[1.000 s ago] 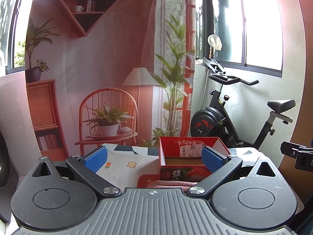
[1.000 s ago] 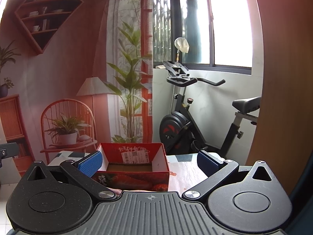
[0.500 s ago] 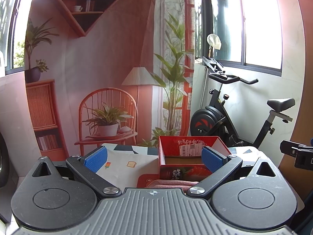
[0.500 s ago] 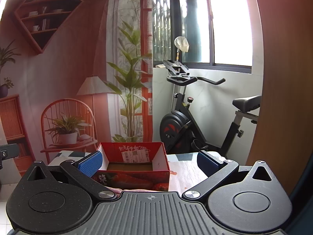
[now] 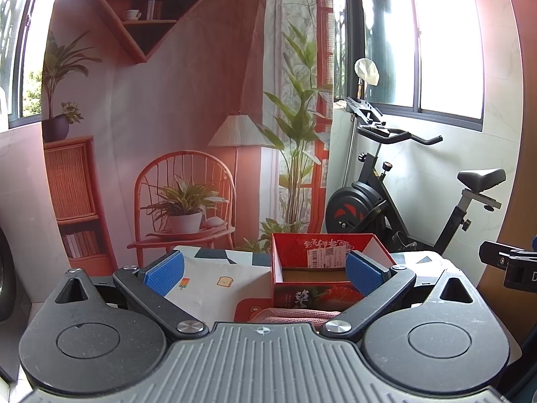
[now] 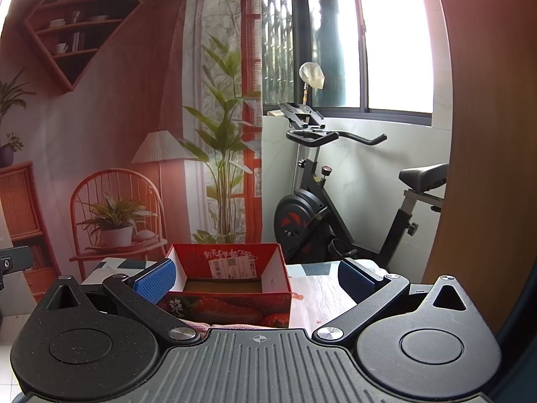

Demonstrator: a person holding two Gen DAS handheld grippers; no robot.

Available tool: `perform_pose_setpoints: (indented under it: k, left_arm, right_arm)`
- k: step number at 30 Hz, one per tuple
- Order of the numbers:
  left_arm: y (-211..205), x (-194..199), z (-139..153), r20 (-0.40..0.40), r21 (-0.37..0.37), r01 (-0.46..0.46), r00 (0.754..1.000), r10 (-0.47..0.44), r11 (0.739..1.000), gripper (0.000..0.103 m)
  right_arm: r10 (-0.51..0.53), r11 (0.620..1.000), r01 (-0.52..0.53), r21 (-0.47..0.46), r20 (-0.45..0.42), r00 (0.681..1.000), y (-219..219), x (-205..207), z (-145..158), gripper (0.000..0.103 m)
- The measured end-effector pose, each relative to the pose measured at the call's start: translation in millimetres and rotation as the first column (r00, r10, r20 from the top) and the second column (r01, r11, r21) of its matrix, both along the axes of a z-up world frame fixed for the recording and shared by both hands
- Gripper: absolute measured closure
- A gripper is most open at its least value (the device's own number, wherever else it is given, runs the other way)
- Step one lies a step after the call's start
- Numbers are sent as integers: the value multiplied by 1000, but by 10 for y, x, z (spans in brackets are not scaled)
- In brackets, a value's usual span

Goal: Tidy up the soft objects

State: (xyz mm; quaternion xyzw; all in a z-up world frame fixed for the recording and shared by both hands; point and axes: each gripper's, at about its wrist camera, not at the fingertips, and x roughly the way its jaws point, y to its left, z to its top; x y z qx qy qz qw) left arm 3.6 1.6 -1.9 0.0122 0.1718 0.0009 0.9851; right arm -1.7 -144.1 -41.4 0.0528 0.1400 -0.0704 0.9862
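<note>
A red strawberry-print cardboard box [image 5: 322, 272] stands open on the table; it looks empty, brown floor showing. It also shows in the right wrist view [image 6: 228, 282]. A pink knitted cloth [image 5: 295, 315] lies in front of the box, mostly hidden under my gripper body; a sliver shows in the right wrist view [image 6: 231, 326]. My left gripper [image 5: 265, 270] is open and empty, above the table before the box. My right gripper [image 6: 256, 273] is open and empty, with the box between its fingers in view.
The table has a white patterned cloth [image 5: 214, 278] and a red mat [image 5: 250, 307]. An exercise bike [image 5: 386, 201] stands behind the table at the right. A printed backdrop with chair and plants hangs behind. The other gripper [image 5: 510, 265] shows at the right edge.
</note>
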Motion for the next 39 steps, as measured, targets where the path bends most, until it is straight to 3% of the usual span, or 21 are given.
perform_pose_setpoints:
  k: [27, 39]
  left_arm:
    - [-2, 20, -9, -8, -5, -5, 1000, 5, 1000, 0]
    - [21, 491, -275, -62, 19, -25, 998, 26, 1000, 0]
  right_arm:
    - [7, 1000, -7, 10, -3, 1000, 1, 39, -56, 0]
    - [85, 983, -92, 158, 49, 995, -236, 405, -433, 0]
